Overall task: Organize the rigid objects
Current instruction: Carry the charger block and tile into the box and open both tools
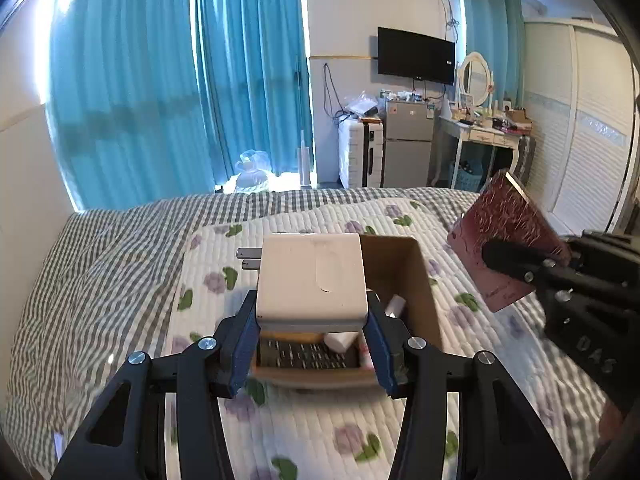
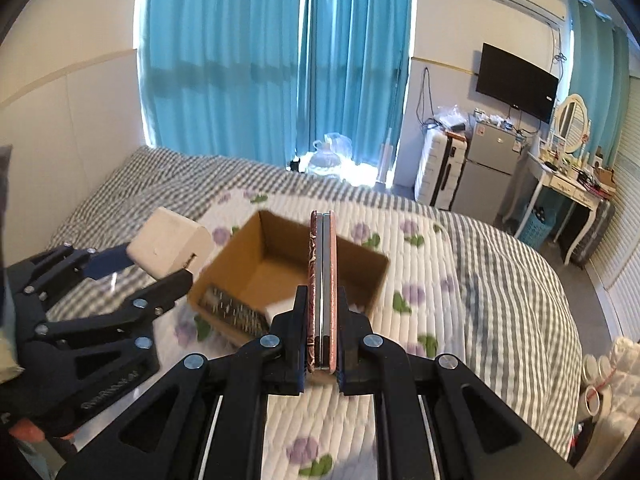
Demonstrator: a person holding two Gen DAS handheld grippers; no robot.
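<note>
My left gripper (image 1: 312, 316) is shut on a white plug adapter (image 1: 312, 276), prongs to the left, held above the near side of an open cardboard box (image 1: 404, 264) on the bed. It also shows in the right wrist view (image 2: 170, 244). The box (image 2: 240, 256) holds a dark remote control (image 1: 306, 354) and small white items (image 1: 394, 304). My right gripper (image 2: 320, 304) is shut on a thin dark-red phone or case (image 2: 320, 280), held on edge above the box's near right side. It also shows in the left wrist view (image 1: 508, 236).
The box sits on a white quilt with purple flowers (image 1: 320, 432) over a grey checked bedspread (image 1: 100, 264). Teal curtains (image 1: 180, 80), a suitcase, a small fridge (image 1: 408, 144), a dressing table and a wardrobe stand beyond the bed. White rolls (image 2: 608, 364) lie at the bed's right.
</note>
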